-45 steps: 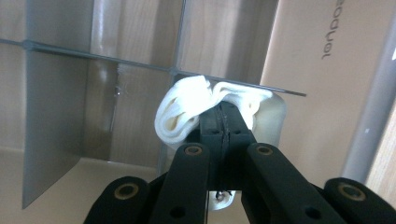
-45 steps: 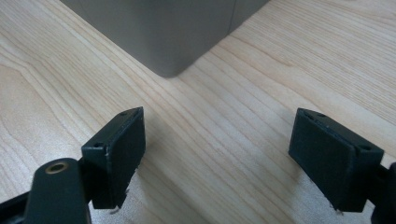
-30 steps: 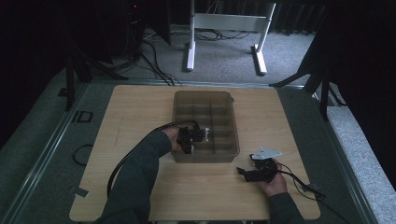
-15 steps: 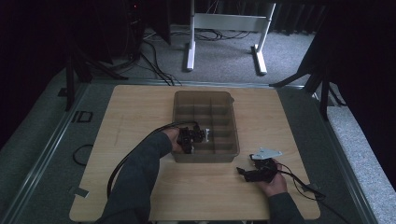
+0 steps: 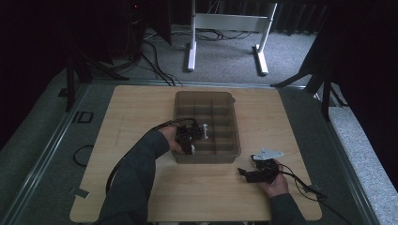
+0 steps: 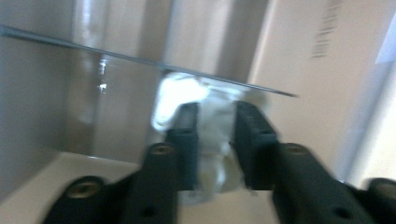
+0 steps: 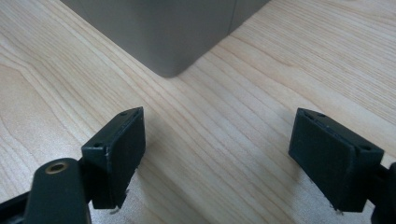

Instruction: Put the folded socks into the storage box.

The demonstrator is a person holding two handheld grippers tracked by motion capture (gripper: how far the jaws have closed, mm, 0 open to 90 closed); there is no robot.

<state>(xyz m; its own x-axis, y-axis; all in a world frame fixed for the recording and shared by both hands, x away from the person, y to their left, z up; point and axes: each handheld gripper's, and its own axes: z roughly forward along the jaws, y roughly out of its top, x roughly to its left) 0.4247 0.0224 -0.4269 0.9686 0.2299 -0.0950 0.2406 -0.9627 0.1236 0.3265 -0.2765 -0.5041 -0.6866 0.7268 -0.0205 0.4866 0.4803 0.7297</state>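
The person wears dark grey-green long sleeves (image 5: 136,183) on both forearms. Each hand carries a black two-jaw gripper: the left gripper (image 6: 215,135) has ribbed black pads (image 6: 250,128) and round brass-coloured screw bushings on its arms, while the right gripper (image 7: 233,158) has blocky matt black pads (image 7: 119,149) with small holes. A grey three-cornered plate (image 5: 267,153) tops the right one, and thin black cables (image 5: 141,140) trail from both.

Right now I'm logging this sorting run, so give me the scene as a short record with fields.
Surface: light wooden table
Container: translucent grey plastic compartment tray
Left gripper: inside the tray, jaws just been opening, white crumpled piece between them
Left grip: blurred, contact unclear
Right gripper: jaws wide open, nothing between them, low over the table by the tray's corner
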